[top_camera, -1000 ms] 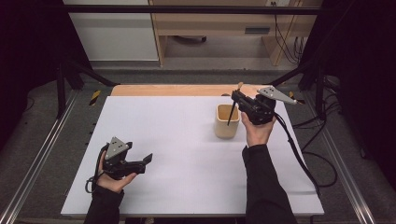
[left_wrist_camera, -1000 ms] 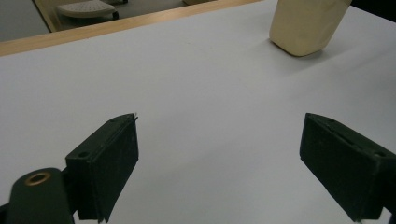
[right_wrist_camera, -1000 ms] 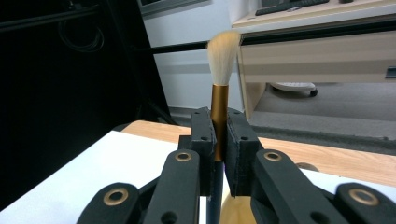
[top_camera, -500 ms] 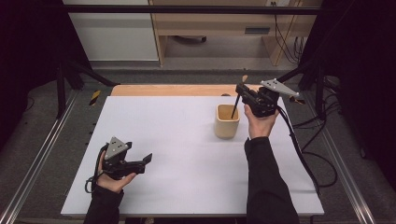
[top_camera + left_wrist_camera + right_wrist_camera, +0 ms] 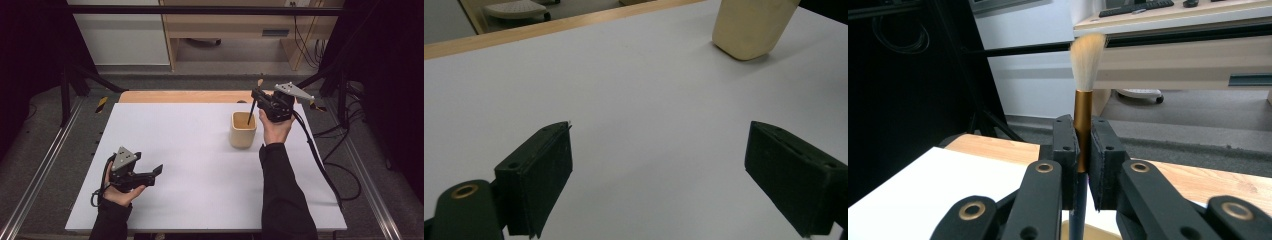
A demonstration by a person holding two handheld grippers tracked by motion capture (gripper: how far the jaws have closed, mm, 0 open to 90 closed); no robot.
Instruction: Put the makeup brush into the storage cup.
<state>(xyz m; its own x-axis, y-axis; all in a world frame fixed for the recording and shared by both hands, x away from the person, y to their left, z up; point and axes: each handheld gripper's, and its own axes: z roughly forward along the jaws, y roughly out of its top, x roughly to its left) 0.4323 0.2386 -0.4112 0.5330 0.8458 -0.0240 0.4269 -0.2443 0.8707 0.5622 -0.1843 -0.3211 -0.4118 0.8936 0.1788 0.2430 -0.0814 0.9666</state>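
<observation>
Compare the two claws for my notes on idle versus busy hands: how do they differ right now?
The left claw stands open and empty; the right claw is shut on a brush. The left sits low at the table's near edge; the right is raised beside the cup. Both are black and hand-held.

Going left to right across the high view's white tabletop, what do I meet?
Left gripper, open and low at the near left → beige cup → right gripper, shut on the brush above the cup.
</observation>
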